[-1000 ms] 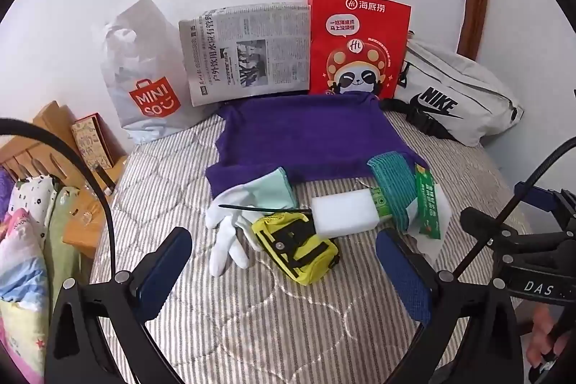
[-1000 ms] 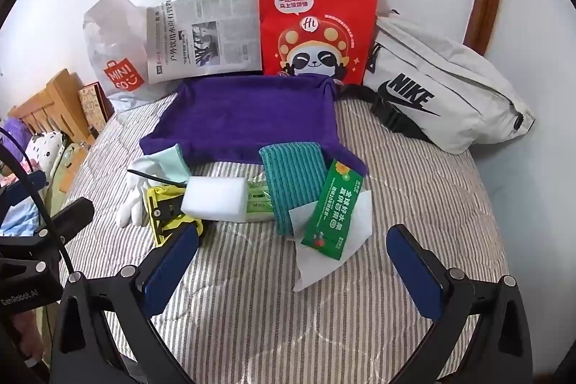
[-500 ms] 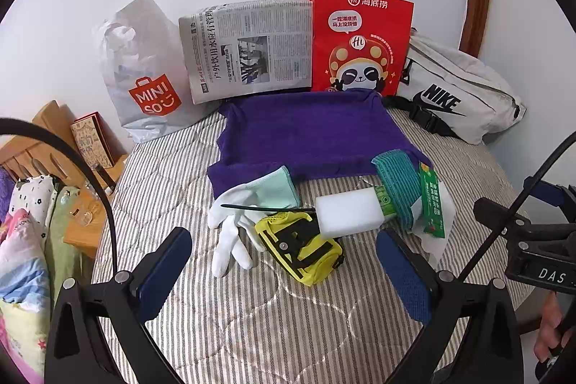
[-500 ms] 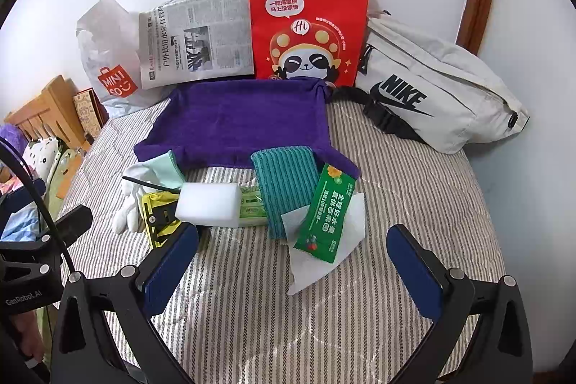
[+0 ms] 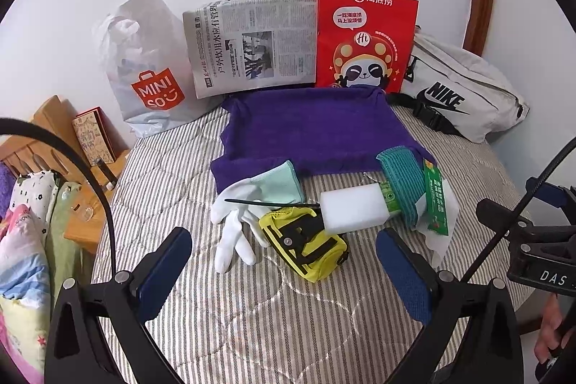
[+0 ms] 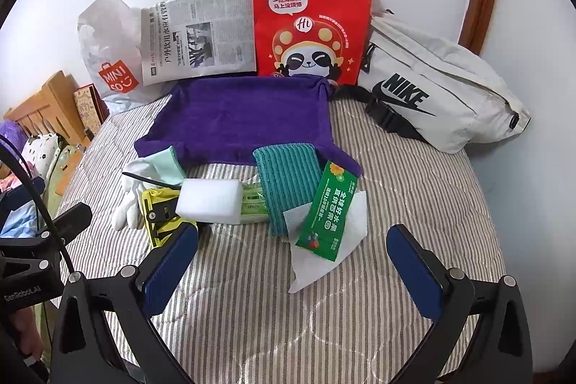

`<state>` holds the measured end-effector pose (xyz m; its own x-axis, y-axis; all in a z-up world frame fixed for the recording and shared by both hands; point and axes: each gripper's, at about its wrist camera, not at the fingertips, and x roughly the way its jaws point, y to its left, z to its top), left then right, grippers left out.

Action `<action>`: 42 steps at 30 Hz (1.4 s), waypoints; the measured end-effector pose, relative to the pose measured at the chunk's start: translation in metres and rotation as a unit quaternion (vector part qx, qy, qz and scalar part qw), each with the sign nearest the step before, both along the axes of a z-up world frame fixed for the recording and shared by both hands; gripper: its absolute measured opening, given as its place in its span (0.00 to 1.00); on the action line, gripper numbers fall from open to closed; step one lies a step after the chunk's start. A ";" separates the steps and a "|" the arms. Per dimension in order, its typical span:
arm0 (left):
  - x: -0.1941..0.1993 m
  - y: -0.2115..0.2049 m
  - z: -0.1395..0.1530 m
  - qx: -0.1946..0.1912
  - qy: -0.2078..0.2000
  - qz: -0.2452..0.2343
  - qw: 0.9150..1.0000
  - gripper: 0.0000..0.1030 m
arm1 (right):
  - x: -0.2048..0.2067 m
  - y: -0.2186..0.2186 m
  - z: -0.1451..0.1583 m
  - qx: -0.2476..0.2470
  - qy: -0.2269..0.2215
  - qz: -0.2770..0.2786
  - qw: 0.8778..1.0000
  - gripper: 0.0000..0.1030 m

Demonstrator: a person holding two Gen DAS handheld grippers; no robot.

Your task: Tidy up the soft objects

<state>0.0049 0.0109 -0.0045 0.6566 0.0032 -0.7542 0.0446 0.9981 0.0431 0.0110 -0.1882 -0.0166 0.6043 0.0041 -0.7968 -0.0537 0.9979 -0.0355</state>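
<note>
A purple towel (image 5: 313, 128) (image 6: 244, 117) lies spread on the striped bed. Along its near edge sit a white glove (image 5: 244, 200) (image 6: 144, 179), a yellow pouch (image 5: 306, 243) (image 6: 158, 211), a white sponge block (image 5: 352, 209) (image 6: 210, 200), a teal ribbed cloth (image 5: 399, 179) (image 6: 288, 179) and a green packet (image 5: 435, 200) (image 6: 327, 211) on a white tissue (image 6: 324, 258). My left gripper (image 5: 284, 272) hovers open in front of the pouch and glove. My right gripper (image 6: 291, 267) is open too, above the tissue and packet. Neither holds anything.
Against the wall stand a white Miniso bag (image 5: 144, 71), a newspaper (image 5: 252, 42), a red paper bag (image 5: 363, 38) and a white Nike waist bag (image 6: 435, 85). A wooden headboard and bedding (image 5: 25, 204) lie at the left. A hand (image 5: 550, 330) shows at the lower right.
Both grippers have drawn back slightly from the pile and shifted a little; the objects sit slightly farther away. Nothing on the bed has moved.
</note>
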 end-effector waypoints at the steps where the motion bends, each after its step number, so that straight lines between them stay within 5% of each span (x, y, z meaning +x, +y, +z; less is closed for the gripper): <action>1: 0.000 0.000 0.000 0.000 0.000 0.001 1.000 1.00 | 0.000 0.000 0.000 0.000 0.000 0.000 1.000 1.00; 42: 0.003 0.000 -0.003 0.002 0.011 0.003 1.000 1.00 | 0.001 -0.002 0.004 0.002 -0.004 -0.006 1.000 1.00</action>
